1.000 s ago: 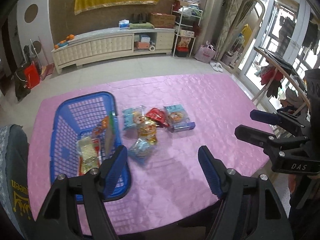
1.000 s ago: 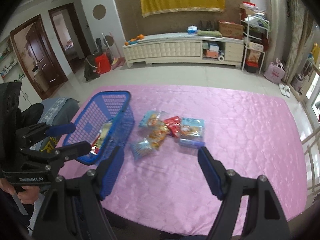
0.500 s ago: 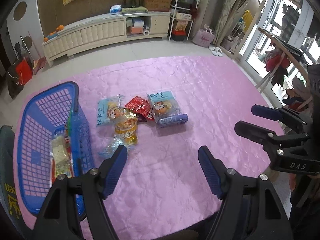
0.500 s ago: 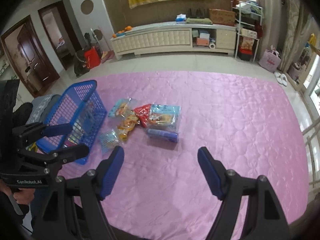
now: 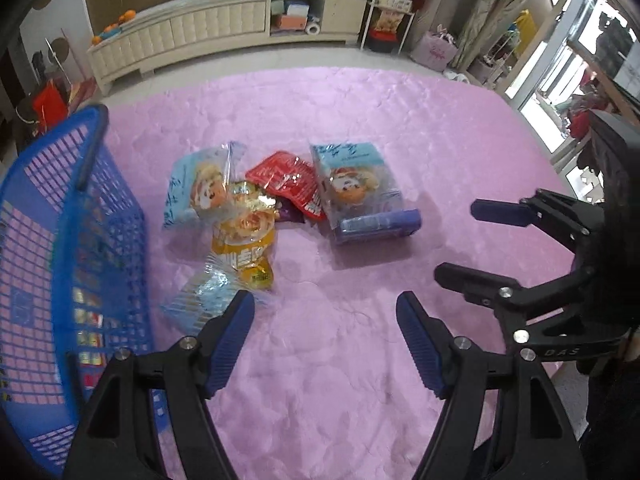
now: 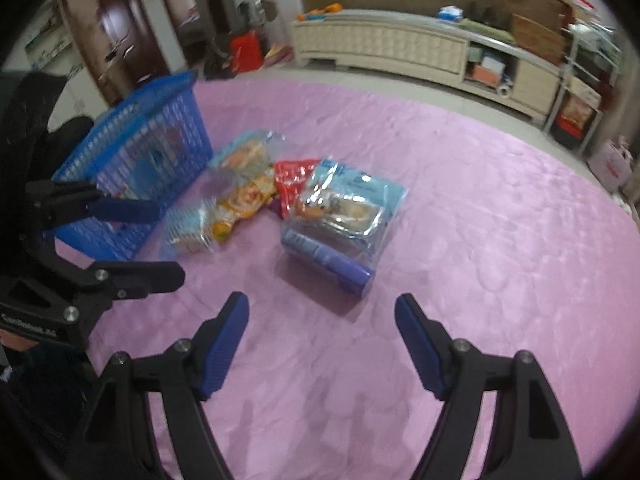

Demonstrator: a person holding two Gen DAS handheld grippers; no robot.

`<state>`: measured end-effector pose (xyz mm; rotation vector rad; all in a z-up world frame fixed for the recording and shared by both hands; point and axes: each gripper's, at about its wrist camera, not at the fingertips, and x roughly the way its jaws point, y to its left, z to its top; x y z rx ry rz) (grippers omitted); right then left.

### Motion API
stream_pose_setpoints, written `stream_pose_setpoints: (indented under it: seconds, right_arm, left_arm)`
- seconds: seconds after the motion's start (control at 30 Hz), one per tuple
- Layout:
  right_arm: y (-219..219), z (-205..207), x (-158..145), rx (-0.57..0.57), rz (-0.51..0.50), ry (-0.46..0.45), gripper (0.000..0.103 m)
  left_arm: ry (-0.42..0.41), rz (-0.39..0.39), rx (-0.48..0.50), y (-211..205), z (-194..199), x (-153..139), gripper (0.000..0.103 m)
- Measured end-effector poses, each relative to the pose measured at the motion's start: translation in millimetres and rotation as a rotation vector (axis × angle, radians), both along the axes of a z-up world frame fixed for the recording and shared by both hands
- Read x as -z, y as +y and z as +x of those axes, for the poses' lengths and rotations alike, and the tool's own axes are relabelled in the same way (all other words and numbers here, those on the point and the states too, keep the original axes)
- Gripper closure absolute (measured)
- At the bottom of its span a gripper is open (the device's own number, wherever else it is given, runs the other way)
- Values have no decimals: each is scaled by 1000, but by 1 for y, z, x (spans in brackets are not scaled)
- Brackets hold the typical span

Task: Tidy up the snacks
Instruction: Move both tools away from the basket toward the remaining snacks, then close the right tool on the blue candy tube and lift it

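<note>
Pink quilted cloth (image 5: 360, 120) covers the whole table, and the snacks lie in a loose cluster toward its left side, just beside a blue plastic basket (image 5: 60, 240) that stands at the left edge. The basket already holds a few packets, seen only through its mesh wall. Nearest the basket lies a pale blue bag (image 5: 198, 190); a yellow bag (image 5: 246, 246) overlaps its lower corner, and a small striped blue packet (image 5: 200, 302) sits just below the yellow one, closest to the near edge. A red packet (image 5: 290, 182) lies in the middle of the cluster, touching a larger blue pack with a purple end (image 5: 360, 192), which is the rightmost item. The left gripper (image 5: 324, 336) hovers over the near part of the table with its blue-padded fingers spread wide and nothing between them, its left finger just above the striped packet. The right gripper (image 6: 322, 340) also hangs released and empty over bare cloth, pointing at the large blue pack (image 6: 340, 216). Each gripper shows in the other's view, jaws apart.
</note>
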<state>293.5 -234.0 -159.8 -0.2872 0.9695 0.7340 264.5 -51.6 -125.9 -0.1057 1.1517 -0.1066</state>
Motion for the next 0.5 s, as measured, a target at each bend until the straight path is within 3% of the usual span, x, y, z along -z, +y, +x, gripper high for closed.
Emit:
stream_pose_setpoints:
  seconds: [0.13,0.27,0.33,0.5]
  right_arm:
    - [12,23,26,-43,-77,22,33]
    - [17,36,40,-81,-67,57,37]
    - [16,37,42,-85,-66,61,46]
    - [14,29,40,-115,-72,73,57]
  left_arm:
    - [22,16,2,3,6,14,31]
    - [47,9,0,7,11,26,31]
    - [56,13,-5,11,12,30,31]
    - [64,3,-17,18,8,35,31]
